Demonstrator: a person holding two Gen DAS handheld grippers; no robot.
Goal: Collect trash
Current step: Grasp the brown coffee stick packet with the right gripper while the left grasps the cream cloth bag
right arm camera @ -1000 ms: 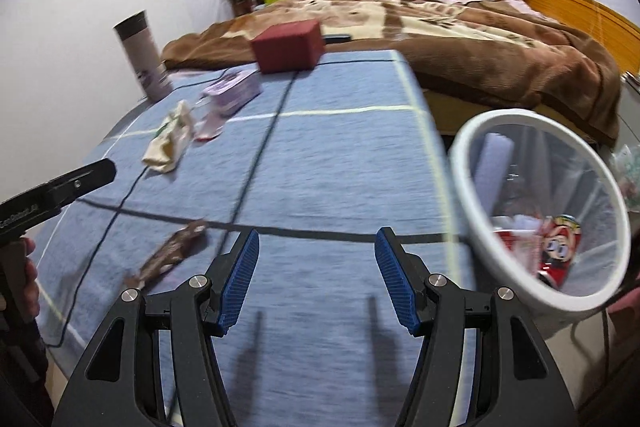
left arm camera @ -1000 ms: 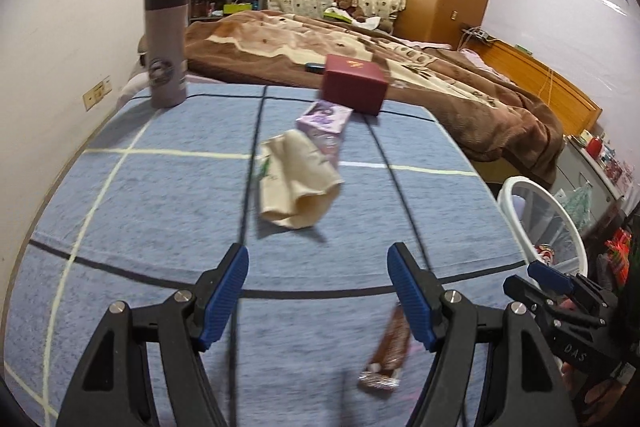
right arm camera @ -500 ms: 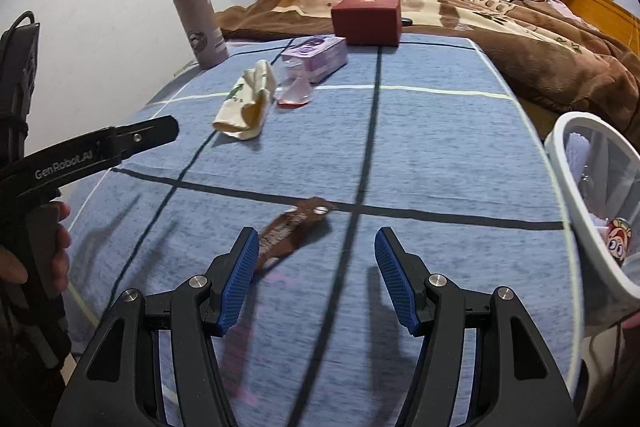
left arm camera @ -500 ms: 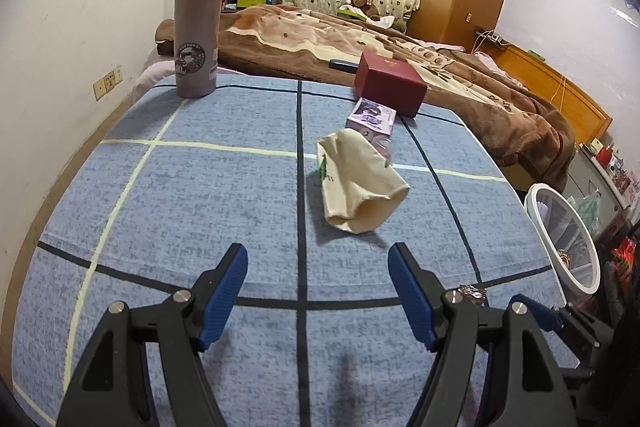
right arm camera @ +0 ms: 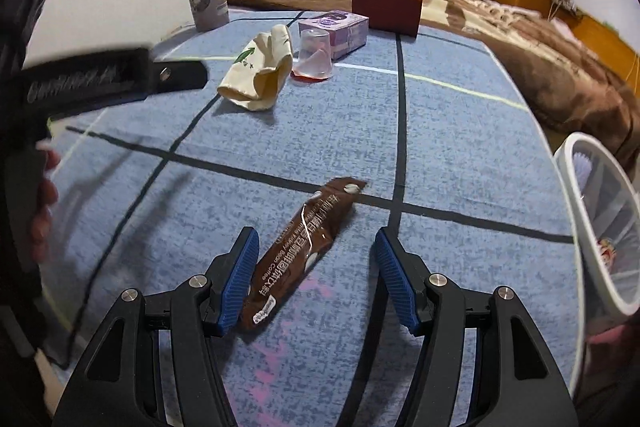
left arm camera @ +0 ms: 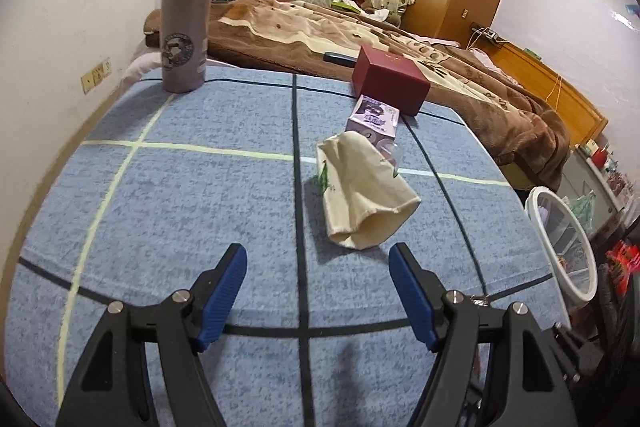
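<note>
A brown coffee sachet (right arm camera: pixel 306 247) lies flat on the blue checked tablecloth (right arm camera: pixel 460 147). My right gripper (right arm camera: pixel 316 275) is open, with the sachet's near end between its blue fingers, closer to the left one. A crumpled cream paper bag (left arm camera: pixel 360 195) lies ahead of my open, empty left gripper (left arm camera: pixel 318 291); it also shows in the right wrist view (right arm camera: pixel 260 67). A white mesh trash basket (right arm camera: pixel 600 227) stands off the table's right edge with trash inside; it also shows in the left wrist view (left arm camera: pixel 560 247).
A grey travel mug (left arm camera: pixel 186 19) stands at the far left. A dark red box (left arm camera: pixel 390 79), a purple carton (left arm camera: pixel 372 119) and a clear upturned plastic cup (right arm camera: pixel 314 55) sit behind the bag. A bed with a brown blanket (left arm camera: pixel 360 31) lies beyond the table.
My right gripper has swung left and moved forward, bringing the sachet between its fingers. My left gripper has moved closer to the paper bag.
</note>
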